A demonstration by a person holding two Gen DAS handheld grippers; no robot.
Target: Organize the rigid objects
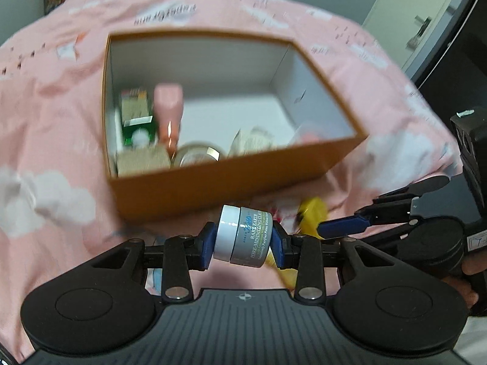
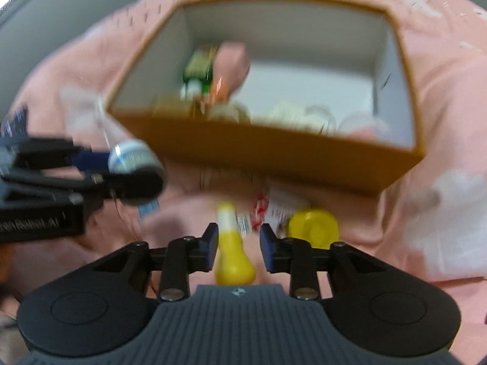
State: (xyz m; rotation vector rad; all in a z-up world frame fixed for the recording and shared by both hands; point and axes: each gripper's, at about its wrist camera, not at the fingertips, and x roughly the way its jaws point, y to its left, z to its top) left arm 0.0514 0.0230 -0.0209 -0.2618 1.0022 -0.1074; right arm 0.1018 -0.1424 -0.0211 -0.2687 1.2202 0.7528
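The left gripper (image 1: 245, 245) has its jaws squeezed on a small gray jar (image 1: 242, 237) with a white lid. The orange box (image 1: 234, 182) sits just past those jaws on the pink bed (image 1: 54, 106). The right gripper (image 2: 239, 248) has its jaws partly open, with a yellow bottle (image 2: 232, 258) lying between them, not squeezed.

Blurred orange box (image 2: 274, 152) on pink bedspread (image 2: 441, 76), yellow bottle (image 2: 232, 258) between parted jaws of right gripper (image 2: 239, 243)
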